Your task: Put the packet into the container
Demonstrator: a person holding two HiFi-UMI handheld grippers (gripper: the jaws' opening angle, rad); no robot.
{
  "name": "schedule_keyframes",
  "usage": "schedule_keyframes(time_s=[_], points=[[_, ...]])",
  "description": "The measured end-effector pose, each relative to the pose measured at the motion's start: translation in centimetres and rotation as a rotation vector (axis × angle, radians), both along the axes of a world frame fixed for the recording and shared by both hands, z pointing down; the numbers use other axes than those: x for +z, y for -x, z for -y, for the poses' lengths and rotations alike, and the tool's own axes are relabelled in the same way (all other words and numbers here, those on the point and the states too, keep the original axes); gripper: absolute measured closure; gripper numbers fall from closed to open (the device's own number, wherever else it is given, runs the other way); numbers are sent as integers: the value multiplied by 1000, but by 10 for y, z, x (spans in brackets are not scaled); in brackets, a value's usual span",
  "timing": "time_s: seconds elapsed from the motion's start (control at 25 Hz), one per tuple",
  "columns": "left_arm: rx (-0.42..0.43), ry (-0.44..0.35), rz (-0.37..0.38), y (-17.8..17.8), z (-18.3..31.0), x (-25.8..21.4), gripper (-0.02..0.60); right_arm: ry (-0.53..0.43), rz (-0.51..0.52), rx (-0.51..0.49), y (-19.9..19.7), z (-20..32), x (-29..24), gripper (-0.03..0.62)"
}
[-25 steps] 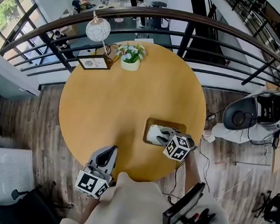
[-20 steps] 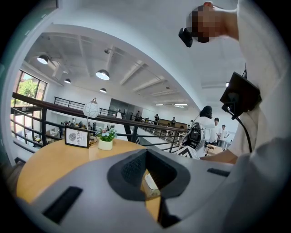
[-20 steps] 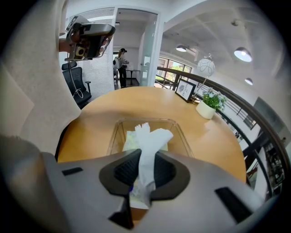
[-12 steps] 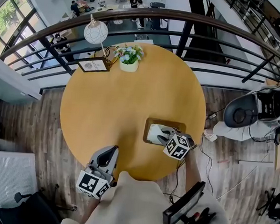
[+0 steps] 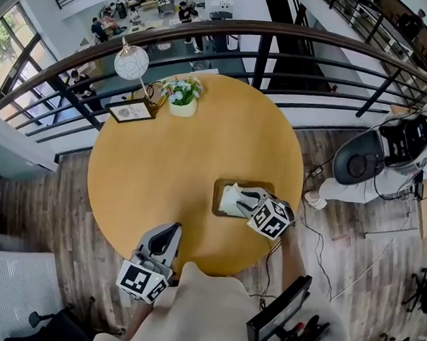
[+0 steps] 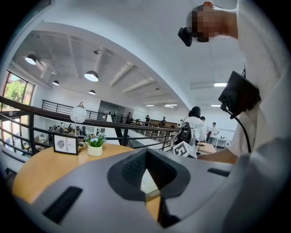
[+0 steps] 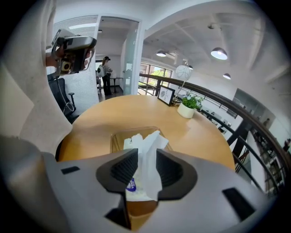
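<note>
Across the round wooden tabletop [image 5: 178, 156], noting the brown container [image 5: 245, 183] sitting toward the near right edge, well apart from the plant pot [image 5: 180, 105] and framed sign [image 5: 132, 111] at the far side

Seeing the right tool [image 5: 246, 200] reaching over that container from the near side, jaws opening and letting go, with the white top fold of the packet [image 5: 232, 202] standing up between the pads

Finding the left tool [image 5: 170, 231] parked at the near edge, jaws closed together on nothing, well apart from the container and clearly the farther of the two

Placing the packet already inside the container, resting toward its left end, directly beneath and just ahead of the right tool's tips

Judging its long axis as running along the container's longer side, roughly in line with the right tool's reach, though partly covered; loose fold pointing upward

Reckoning the coming move as a straight pull up and back, keeping the pads from dragging that fold along
</note>
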State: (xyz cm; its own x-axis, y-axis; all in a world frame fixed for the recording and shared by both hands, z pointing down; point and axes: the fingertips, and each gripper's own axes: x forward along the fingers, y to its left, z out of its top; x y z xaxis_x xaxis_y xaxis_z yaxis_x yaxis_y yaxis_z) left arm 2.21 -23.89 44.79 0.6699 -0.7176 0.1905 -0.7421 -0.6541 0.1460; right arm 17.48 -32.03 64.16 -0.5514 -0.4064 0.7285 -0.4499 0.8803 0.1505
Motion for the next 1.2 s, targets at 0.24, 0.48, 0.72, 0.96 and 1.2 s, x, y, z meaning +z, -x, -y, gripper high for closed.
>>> schedule_keyframes(time_s=[0.24,0.48,0.72,0.96,1.2], points=[[49,-10,8,1,-7,1,577,-105,126,164,-6,-4,-40,476],[154,-20,5,-10,-16,1,577,-245,387,389,-21,-27,-105,479],[292,-38,-10,-3,-36,12,577,-378,483,510,10,-78,-138,533],[487,-43,-23,-18,-47,5,577,-453,447,682,14,-118,-151,586],[657,-80,-13,-10,-67,9,577,-511,431,850,32,-162,-159,586]])
